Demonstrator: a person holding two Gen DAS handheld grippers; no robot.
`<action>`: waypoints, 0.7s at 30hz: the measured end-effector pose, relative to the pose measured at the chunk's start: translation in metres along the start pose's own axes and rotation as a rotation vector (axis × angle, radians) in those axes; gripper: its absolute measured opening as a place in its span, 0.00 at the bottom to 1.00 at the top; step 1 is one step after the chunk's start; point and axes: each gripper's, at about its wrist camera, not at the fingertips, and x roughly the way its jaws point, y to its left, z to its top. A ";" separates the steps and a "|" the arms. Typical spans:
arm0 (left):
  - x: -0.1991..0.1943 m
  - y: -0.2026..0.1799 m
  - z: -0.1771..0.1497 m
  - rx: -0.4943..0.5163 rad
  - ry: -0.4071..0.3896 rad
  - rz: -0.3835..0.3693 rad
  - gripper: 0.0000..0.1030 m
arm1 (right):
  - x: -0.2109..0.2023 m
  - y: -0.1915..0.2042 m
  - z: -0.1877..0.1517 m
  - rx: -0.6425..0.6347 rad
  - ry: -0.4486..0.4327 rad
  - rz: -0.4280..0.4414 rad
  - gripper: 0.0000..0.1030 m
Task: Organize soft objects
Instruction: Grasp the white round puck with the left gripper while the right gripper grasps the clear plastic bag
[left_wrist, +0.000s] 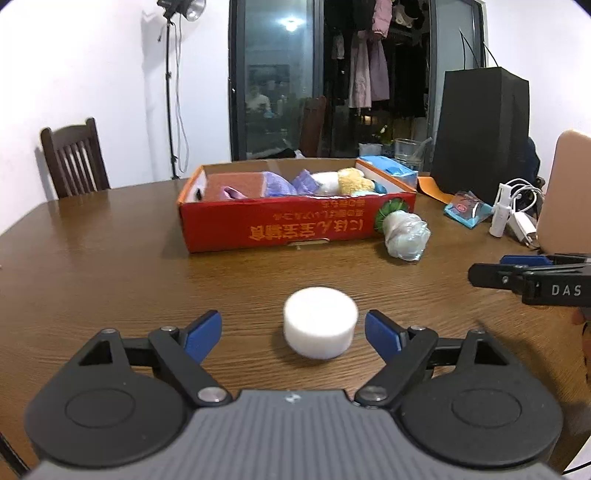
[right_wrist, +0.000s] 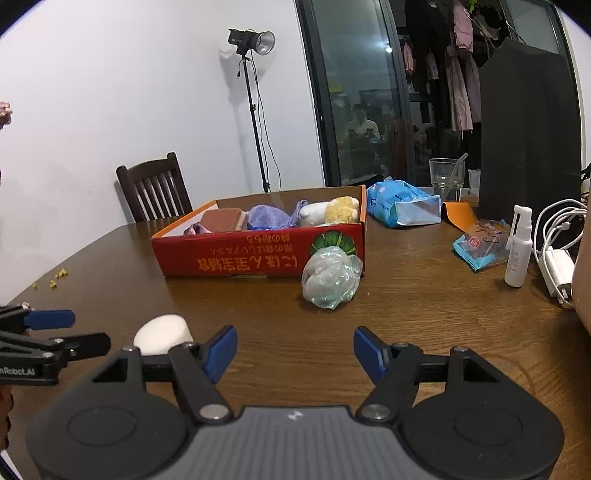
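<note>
A white round sponge (left_wrist: 320, 322) lies on the wooden table (left_wrist: 110, 266), between the blue pads of my left gripper (left_wrist: 291, 328), which is open and not touching it. The same sponge (right_wrist: 162, 334) shows at the lower left of the right wrist view, beside the left gripper (right_wrist: 55, 328). My right gripper (right_wrist: 295, 347) is open with only bare table between its fingers; its tips (left_wrist: 517, 271) enter the left wrist view from the right. Farther back, a red cardboard box (left_wrist: 295, 229) holds several soft items. A clear-plastic-wrapped bundle (right_wrist: 330, 277) leans against its front right corner.
Right of the box lie a blue tissue pack (right_wrist: 402, 205), a glass (right_wrist: 445, 177), a tall black bag (right_wrist: 528, 140), a snack packet (right_wrist: 480, 245), a white spray bottle (right_wrist: 519, 247) and a charger with cables (right_wrist: 557, 258). A wooden chair (left_wrist: 74, 158) and a light stand (right_wrist: 253, 110) stand behind the table.
</note>
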 end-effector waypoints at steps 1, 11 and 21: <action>0.006 -0.001 0.001 -0.003 0.010 -0.006 0.84 | 0.003 0.000 0.000 -0.002 0.005 -0.001 0.67; 0.070 -0.010 0.001 0.024 0.103 -0.014 0.69 | 0.055 -0.011 0.028 -0.049 0.025 -0.047 0.67; 0.077 0.001 0.035 0.011 0.052 -0.079 0.54 | 0.136 -0.019 0.056 -0.053 0.081 -0.065 0.30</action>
